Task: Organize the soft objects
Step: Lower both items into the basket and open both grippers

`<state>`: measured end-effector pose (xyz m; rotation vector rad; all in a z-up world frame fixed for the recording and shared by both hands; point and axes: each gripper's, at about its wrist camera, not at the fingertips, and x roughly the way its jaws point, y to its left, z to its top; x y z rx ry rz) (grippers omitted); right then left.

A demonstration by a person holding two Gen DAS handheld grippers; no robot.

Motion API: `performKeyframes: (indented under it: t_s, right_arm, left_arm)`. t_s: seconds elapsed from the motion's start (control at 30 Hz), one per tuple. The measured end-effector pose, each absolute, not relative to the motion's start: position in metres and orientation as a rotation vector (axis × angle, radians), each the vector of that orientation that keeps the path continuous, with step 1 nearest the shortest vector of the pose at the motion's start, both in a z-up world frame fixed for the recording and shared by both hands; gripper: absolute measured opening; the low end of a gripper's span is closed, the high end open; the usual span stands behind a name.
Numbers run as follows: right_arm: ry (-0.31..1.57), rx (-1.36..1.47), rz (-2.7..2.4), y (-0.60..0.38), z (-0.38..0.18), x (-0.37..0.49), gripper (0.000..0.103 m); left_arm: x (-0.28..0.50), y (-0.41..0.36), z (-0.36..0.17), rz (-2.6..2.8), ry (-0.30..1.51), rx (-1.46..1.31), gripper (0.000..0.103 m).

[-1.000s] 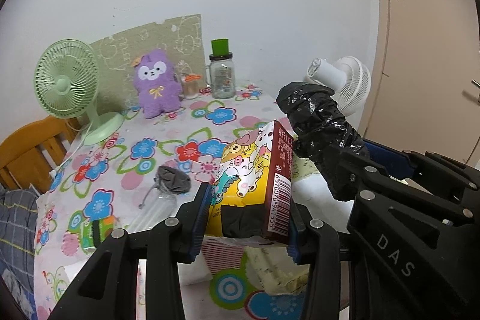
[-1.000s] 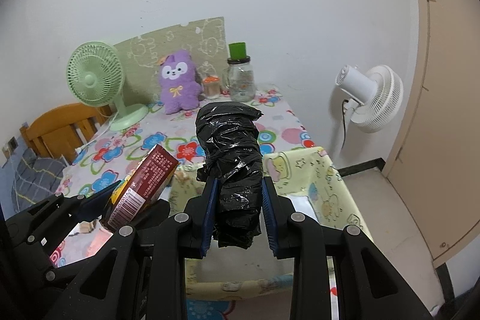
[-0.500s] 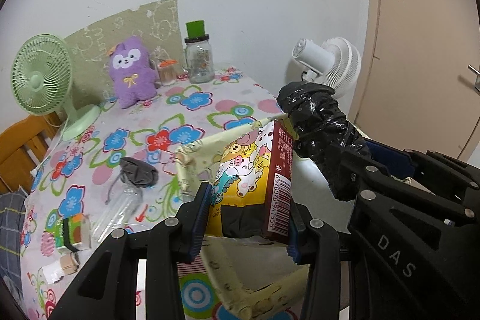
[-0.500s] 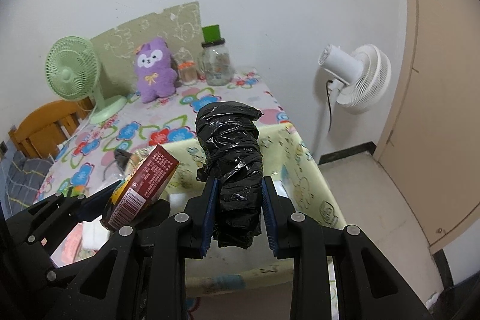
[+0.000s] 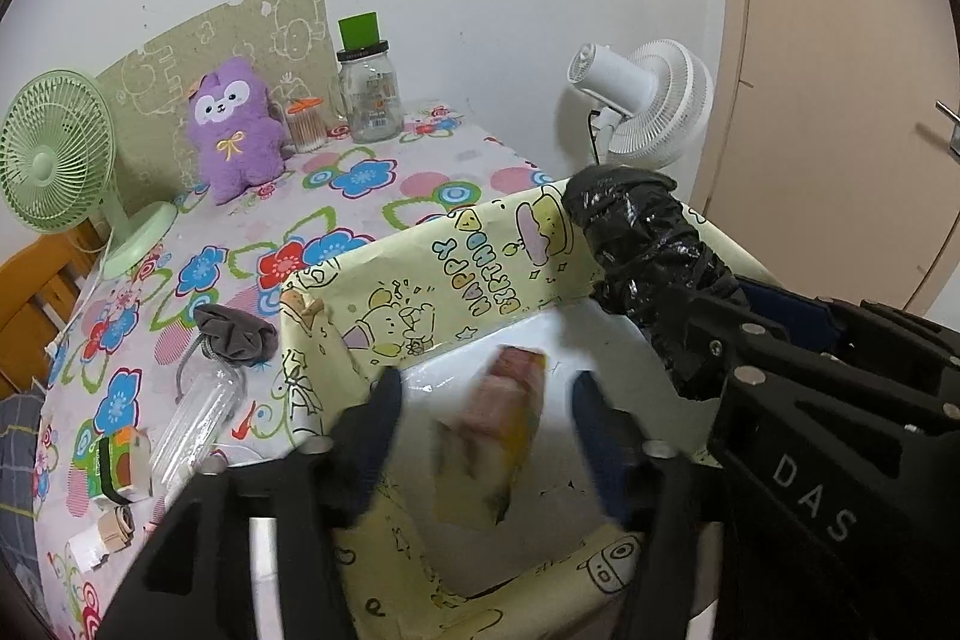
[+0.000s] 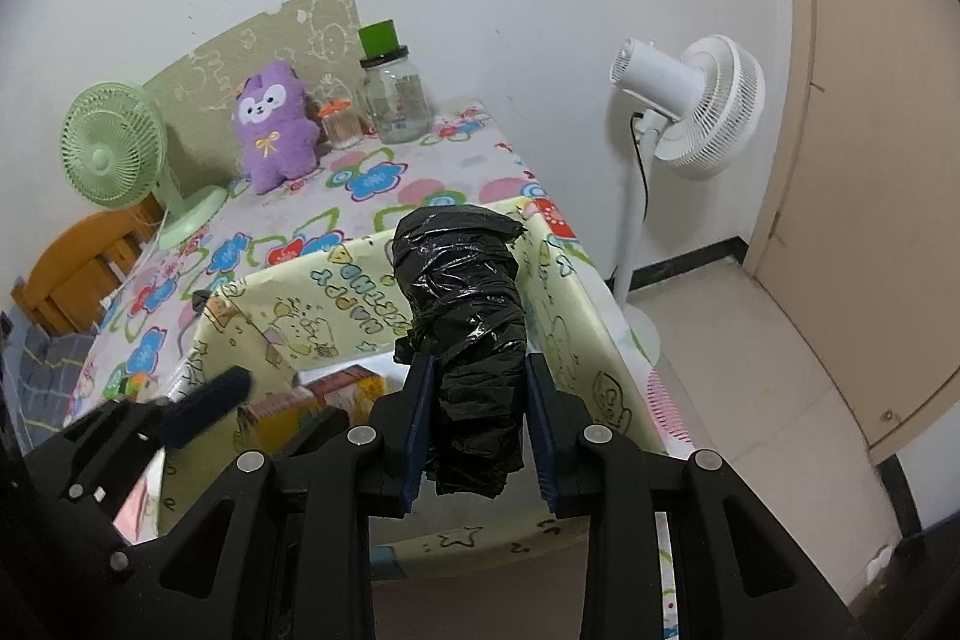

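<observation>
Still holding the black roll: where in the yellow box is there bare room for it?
The white floor of the yellow box is bare beside the colourful packet, toward the black roll. Outside, the table's left edge by the clear bottle is crowded.

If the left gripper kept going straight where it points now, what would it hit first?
Likely the blurred snack packet, loose between the opening jaws of the left gripper, then the white floor of the yellow cartoon box. Depth is uncertain.
</observation>
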<state>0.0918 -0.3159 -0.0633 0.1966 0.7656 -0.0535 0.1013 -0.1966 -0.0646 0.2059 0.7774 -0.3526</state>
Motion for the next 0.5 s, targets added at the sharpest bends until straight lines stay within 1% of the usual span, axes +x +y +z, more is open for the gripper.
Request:
performKeyframes:
  t_s: [0.03,0.07,0.1,0.13,0.17,0.3,0.37,0.5]
  right_arm:
    - [0.771,0.199,-0.053,-0.3165,-0.0641,0.0920,0.036]
    - [0.775,0.201,-0.051,-0.3170,-0.0649,0.0922,0.041]
    - [0.779,0.202,-0.053,-0.3169,-0.0653,0.0921,0.053]
    - [0.783,0.202,-0.057,-0.3172,-0.0653,0.0922,0.061]
    - [0.776,0.207,-0.052,-0.3176,-0.0646,0.0913,0.066]
    - [0.764,0.194,-0.054,-0.3141,-0.0617,0.0881,0.072]
    - [0.761,0.187,-0.058,-0.3124,-0.0608,0.0875,0.073]
    - [0.757,0.181,-0.060,-0.3098,-0.0587,0.0854,0.075]
  left_arm:
    - [0.1018,-0.1970,-0.0648,-0.350,0.780,0.206,0.071]
    - [0.1020,-0.1976,-0.0650,-0.350,0.781,0.207,0.078]
    - [0.1020,-0.1983,-0.0653,-0.349,0.781,0.208,0.086]
    - [0.1016,-0.1989,-0.0654,-0.344,0.779,0.210,0.089]
    - [0.1011,-0.1993,-0.0650,-0.338,0.777,0.211,0.092]
    - [0.0976,-0.2010,-0.0616,-0.336,0.754,0.221,0.097]
    - [0.0959,-0.2025,-0.0613,-0.338,0.753,0.231,0.097]
    - [0.0925,-0.2025,-0.0597,-0.337,0.750,0.243,0.103]
